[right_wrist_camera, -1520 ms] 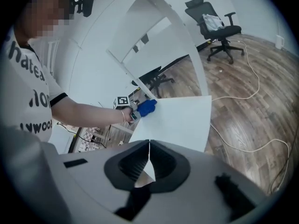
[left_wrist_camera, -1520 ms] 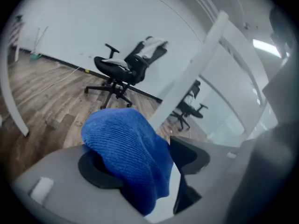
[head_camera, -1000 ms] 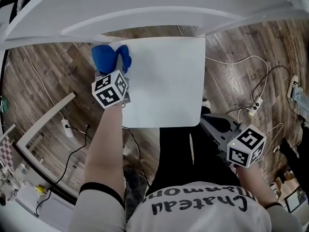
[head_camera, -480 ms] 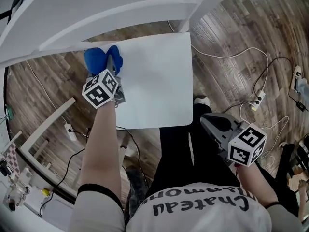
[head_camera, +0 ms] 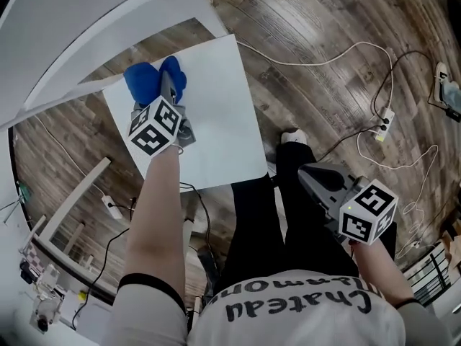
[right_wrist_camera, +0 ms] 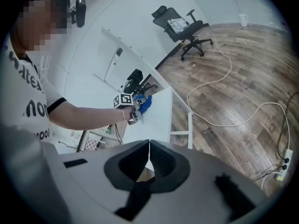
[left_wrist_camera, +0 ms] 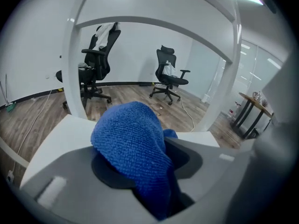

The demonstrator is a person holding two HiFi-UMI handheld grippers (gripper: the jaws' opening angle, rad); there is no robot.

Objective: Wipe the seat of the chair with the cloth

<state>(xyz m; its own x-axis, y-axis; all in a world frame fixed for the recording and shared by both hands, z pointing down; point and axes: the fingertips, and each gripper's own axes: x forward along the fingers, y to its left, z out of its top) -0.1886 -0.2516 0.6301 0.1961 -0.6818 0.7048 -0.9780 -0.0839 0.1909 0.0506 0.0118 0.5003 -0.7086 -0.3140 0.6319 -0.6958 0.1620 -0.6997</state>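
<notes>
starting with the head view, the blue cloth [head_camera: 142, 81] is clamped in the left gripper [head_camera: 168, 91] at the far left corner of the white chair seat [head_camera: 220, 114]; the right gripper [head_camera: 311, 176] is held off the seat, beside its near right corner. in the left gripper view, the cloth is pinched between the jaws, bulging over them. in the right gripper view, the jaws are pressed together on nothing.

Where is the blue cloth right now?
In the head view the cloth is at upper left, clamped in the left gripper and lying on the white chair seat near its far left corner.
</notes>
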